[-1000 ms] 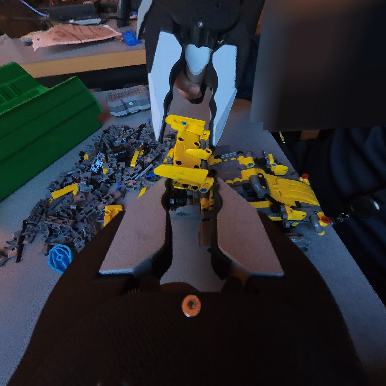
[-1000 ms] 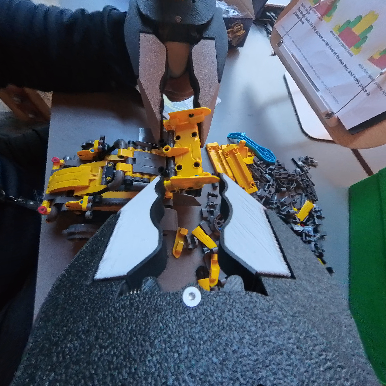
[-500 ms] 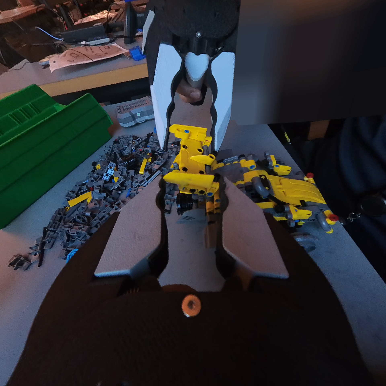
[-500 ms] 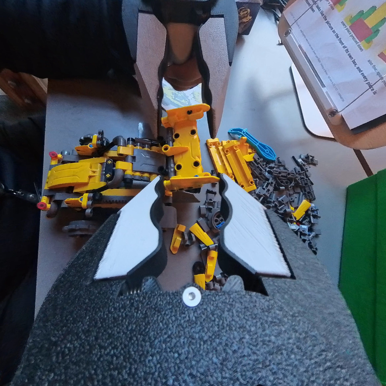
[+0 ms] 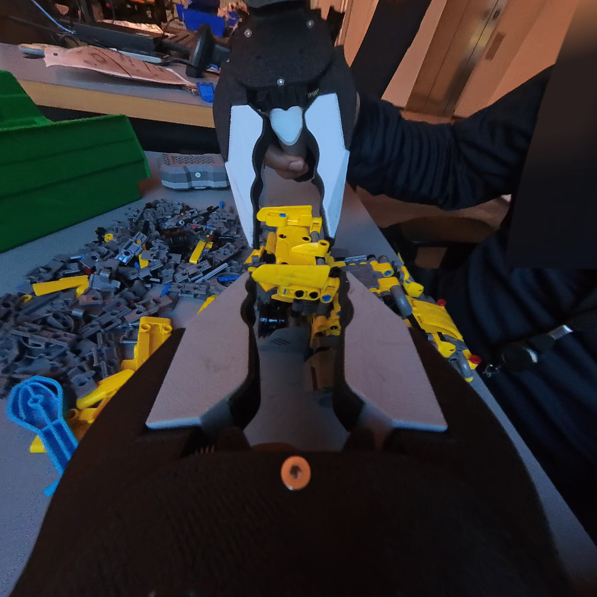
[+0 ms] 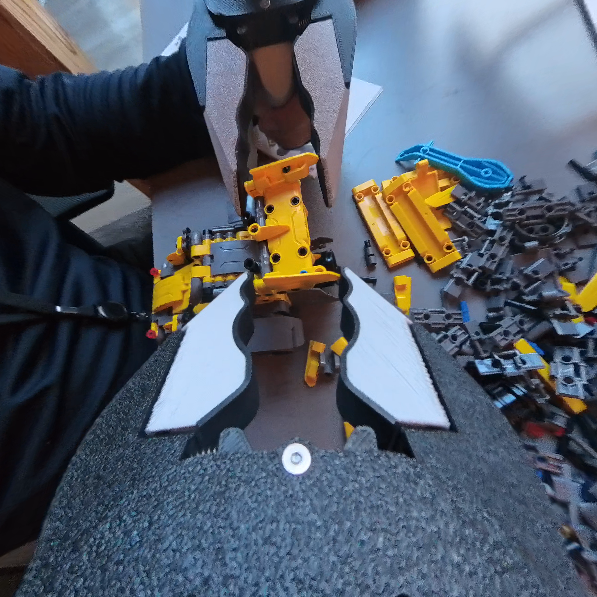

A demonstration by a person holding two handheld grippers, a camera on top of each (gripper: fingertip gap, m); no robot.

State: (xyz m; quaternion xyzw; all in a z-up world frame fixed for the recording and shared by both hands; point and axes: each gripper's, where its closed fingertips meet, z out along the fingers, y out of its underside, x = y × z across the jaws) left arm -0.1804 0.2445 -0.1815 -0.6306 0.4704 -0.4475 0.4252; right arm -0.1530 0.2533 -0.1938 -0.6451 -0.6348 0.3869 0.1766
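**Both my grippers closed on one yellow brick block**

Left wrist view: my left gripper (image 5: 295,284) points forward and slightly down over the grey table (image 5: 19,484), its two tan fingers pinching the near end of the yellow brick block (image 5: 292,258). Facing it, my right gripper (image 5: 290,239) comes down from above, white fingers on either side of the block's far end, my hand (image 5: 286,161) behind them on the handle. Left of the block lies a heap of grey bricks (image 5: 113,290) with a few yellow ones mixed in; too many to count. One blue tool (image 5: 38,413) lies at the lower left, beside a loose yellow beam (image 5: 150,339). A green bin (image 5: 64,168) stands behind the heap and one grey case (image 5: 193,171) behind that. The yellow model (image 5: 420,310) stretches right from the block, partly hidden by my right finger.

Right wrist view: my right gripper (image 6: 295,274) pinches the wide flanged end of the block (image 6: 284,226). My left gripper (image 6: 281,200) hangs opposite; its fingers flank the other end, and whether both touch I cannot tell. My dark sleeve (image 6: 97,122) crosses the upper left. The model (image 6: 200,268) joins the block's left side. Two long yellow panels (image 6: 403,219) lie side by side to the right, the blue tool (image 6: 458,164) touching their far end, and the grey heap (image 6: 533,274) beyond. Three small yellow pieces (image 6: 315,361) lie between and beside my fingers.
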